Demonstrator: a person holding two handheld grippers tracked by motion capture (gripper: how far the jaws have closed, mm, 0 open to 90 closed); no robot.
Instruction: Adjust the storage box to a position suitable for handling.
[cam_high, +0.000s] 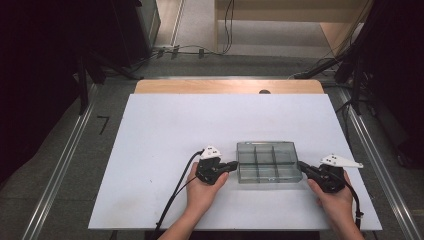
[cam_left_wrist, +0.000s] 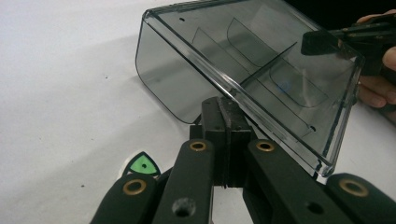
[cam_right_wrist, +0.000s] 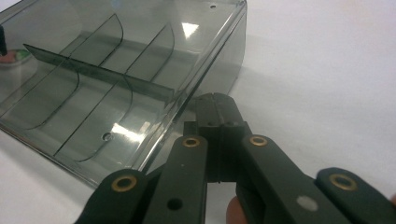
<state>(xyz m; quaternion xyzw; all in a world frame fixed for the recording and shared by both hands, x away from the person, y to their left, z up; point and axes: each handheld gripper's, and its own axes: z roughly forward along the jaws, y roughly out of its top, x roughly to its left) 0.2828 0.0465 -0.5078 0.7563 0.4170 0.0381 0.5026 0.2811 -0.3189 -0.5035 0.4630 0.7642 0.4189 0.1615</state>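
Observation:
A clear smoky plastic box (cam_high: 268, 161) with several empty compartments lies on the white board (cam_high: 165, 140). My left gripper (cam_high: 233, 165) is shut, and its tips rest at the box's left short side. My right gripper (cam_high: 301, 165) is shut too, with its tips at the box's right short side. In the left gripper view the closed jaws (cam_left_wrist: 225, 106) meet the rim of the box (cam_left_wrist: 196, 60), and the other gripper (cam_left_wrist: 327, 42) is at its far end. In the right gripper view the closed jaws (cam_right_wrist: 215, 100) sit beside the wall of the box (cam_right_wrist: 107, 79). Nothing is between either pair of jaws.
The board covers a wooden table (cam_high: 230, 86) whose far edge shows beyond it. Cables (cam_high: 200, 50) and dark stands (cam_high: 85, 75) are on the floor behind and to both sides. Open white surface stretches left of and behind the box.

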